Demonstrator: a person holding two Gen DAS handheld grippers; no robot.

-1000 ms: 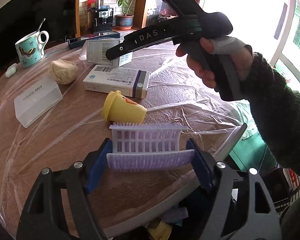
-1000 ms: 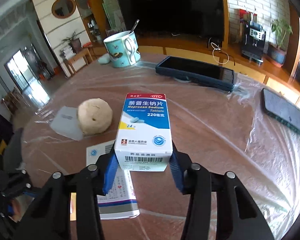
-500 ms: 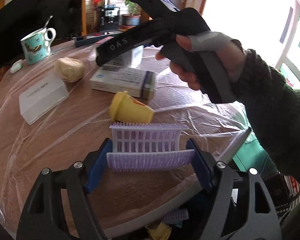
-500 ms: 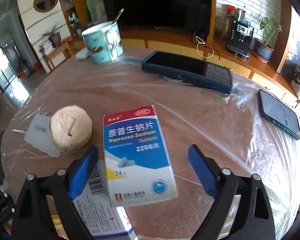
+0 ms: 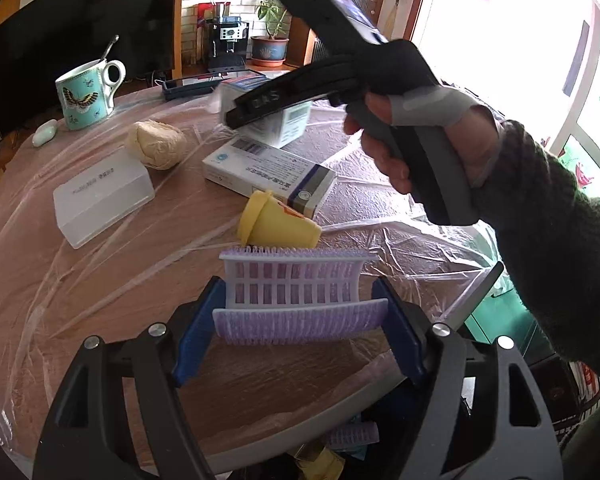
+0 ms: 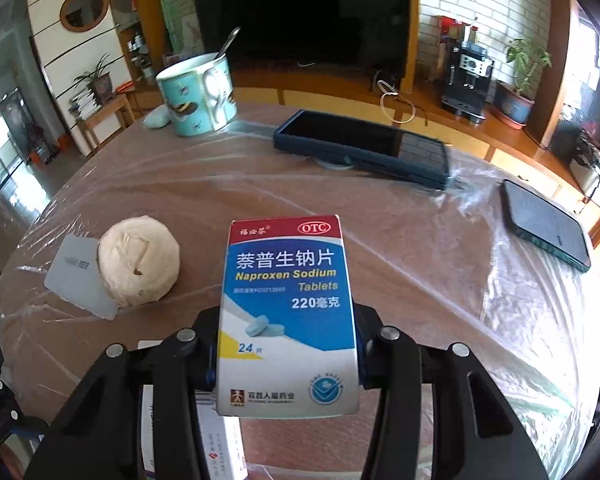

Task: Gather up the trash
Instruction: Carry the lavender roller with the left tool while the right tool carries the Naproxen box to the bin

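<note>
Curler (image 5: 298, 294) clamped crosswise in left gripper (image 5: 300, 320), long axis spanning the jaws, over table (image 5: 80, 280) edge; bin contents show directly below. Box (image 6: 286, 320) clamped upright in right gripper (image 6: 288, 354), above table, bin unseen here.

1. Naproxen Sodium tablet box (image 6: 288, 316): white, blue and red carton with an OTC mark, held face-up between the pads of the right hand-held gripper (image 6: 288, 354), raised above the bench (image 6: 420, 264).
2. Purple hair roller (image 5: 298, 298): ribbed plastic lattice with bristly edges, clamped crosswise in the left hand-held gripper (image 5: 300, 322) over the near bench edge.
3. Yellow plastic cup (image 5: 276, 226): lying on its side just beyond the roller, touching a flat box.
4. Flat white medicine box (image 5: 268, 172): lying flat mid-bench, barcode up.
5. Crumpled beige ball (image 5: 156, 144): resting beside a translucent plastic case (image 5: 102, 198).
</note>
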